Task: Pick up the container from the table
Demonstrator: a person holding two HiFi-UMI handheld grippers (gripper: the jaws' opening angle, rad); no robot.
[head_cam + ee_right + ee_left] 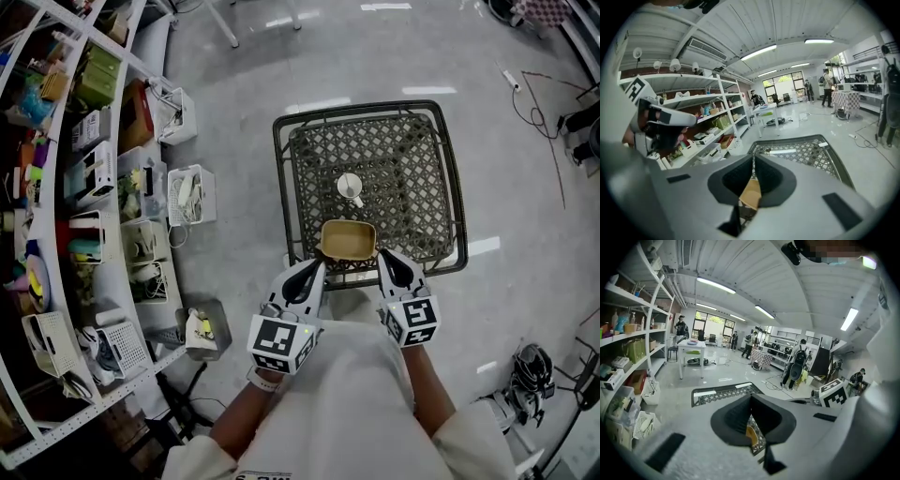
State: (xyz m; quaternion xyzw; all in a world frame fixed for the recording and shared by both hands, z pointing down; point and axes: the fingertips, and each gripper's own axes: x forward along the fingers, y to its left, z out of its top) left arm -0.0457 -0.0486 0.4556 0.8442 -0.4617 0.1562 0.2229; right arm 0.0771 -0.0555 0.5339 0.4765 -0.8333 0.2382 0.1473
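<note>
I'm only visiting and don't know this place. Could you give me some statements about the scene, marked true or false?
1. The container lies at the near edge of the table. True.
2. The container is blue. False: it is tan.
3. A small white object stands on the table beyond the container. True.
4. Both sets of jaws gape wide. False: the left hand-held gripper and the right hand-held gripper are shut.
</note>
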